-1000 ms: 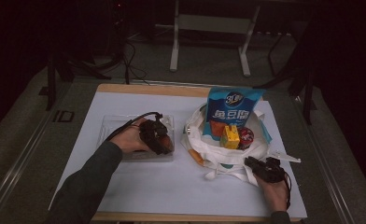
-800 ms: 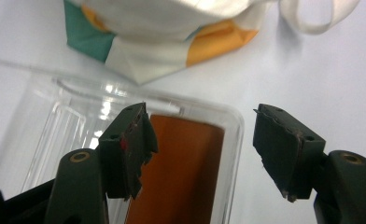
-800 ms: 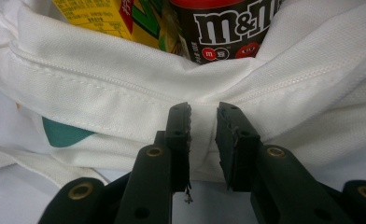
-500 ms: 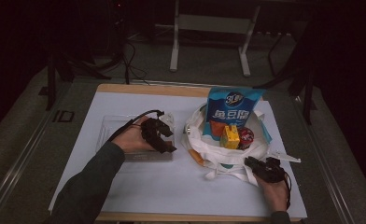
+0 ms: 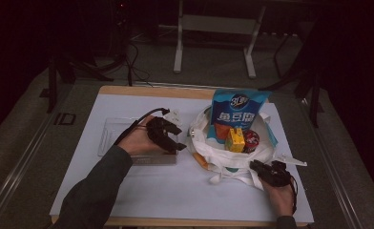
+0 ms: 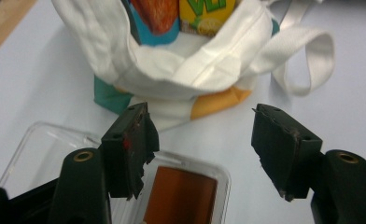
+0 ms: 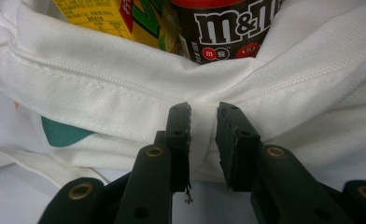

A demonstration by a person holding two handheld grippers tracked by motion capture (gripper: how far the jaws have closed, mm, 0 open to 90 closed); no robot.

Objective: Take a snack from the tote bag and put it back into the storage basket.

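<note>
Now the white bag (image 5: pixel 233 160) sits on the right side of the table (image 5: pixel 128 191), and it is already stuffed. A blue snack pack (image 5: pixel 236 114) sticks up at the back, with a yellow juice box (image 5: pixel 234 140) and a dark candy tub (image 5: pixel 250 139) in front of it.

The right gripper (image 7: pixel 203 122) is at the bag's near edge. Its jaws are close together, and the white cloth looks pinched between them, so it seems to be holding the bag's mouth in place.

The left gripper (image 6: pixel 200 135) hangs just above a clear tray (image 5: pixel 109 138) that lies beside the bag. Its jaws stand wide apart with nothing between them, though they have just been closing a little. In the left gripper view a brown thing (image 6: pixel 181 196) lies in the tray, right under the jaws.

So I think the packing is nearly done and one more thing waits for its turn. Next, the left gripper would have to dip down into the tray, close on the brown thing, lift it and carry it over to the bag. The right one should keep the bag open for that.
</note>
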